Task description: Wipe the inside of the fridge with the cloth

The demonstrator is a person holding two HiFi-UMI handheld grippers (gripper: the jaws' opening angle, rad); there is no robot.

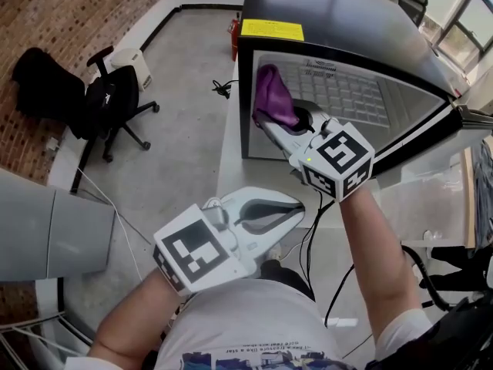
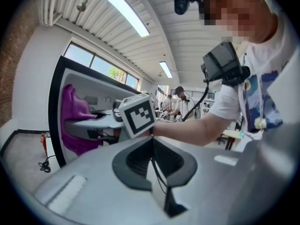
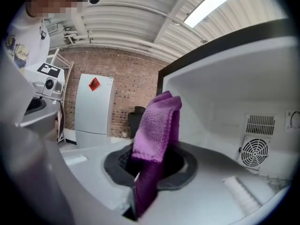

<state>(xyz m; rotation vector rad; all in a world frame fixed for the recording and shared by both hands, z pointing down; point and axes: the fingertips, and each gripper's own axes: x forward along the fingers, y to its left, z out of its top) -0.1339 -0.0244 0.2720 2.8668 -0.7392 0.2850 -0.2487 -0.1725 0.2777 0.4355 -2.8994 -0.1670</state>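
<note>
A black mini fridge (image 1: pixel 331 10) stands open, and its white inside (image 1: pixel 350 91) faces me. My right gripper (image 1: pixel 267 122) is shut on a purple cloth (image 1: pixel 271 95), which it holds at the left side of the opening, against or very near the inner wall. In the right gripper view the cloth (image 3: pixel 157 125) sticks up from between the jaws of the right gripper (image 3: pixel 147 182), with the fridge's fan vent (image 3: pixel 255 153) beyond. Lower and nearer to me, my left gripper (image 1: pixel 299 204) is shut with nothing in it. The left gripper view shows the left gripper (image 2: pixel 153 149), the cloth (image 2: pixel 72 121) and the fridge frame (image 2: pixel 54 116).
The fridge stands on a pale table (image 1: pixel 229 156). A black office chair (image 1: pixel 115 99), a small white unit (image 1: pixel 132 64), a red canister (image 1: pixel 233 37) and a cable (image 1: pixel 223 89) are on the floor to the left. A white cabinet (image 3: pixel 93 109) stands by a brick wall.
</note>
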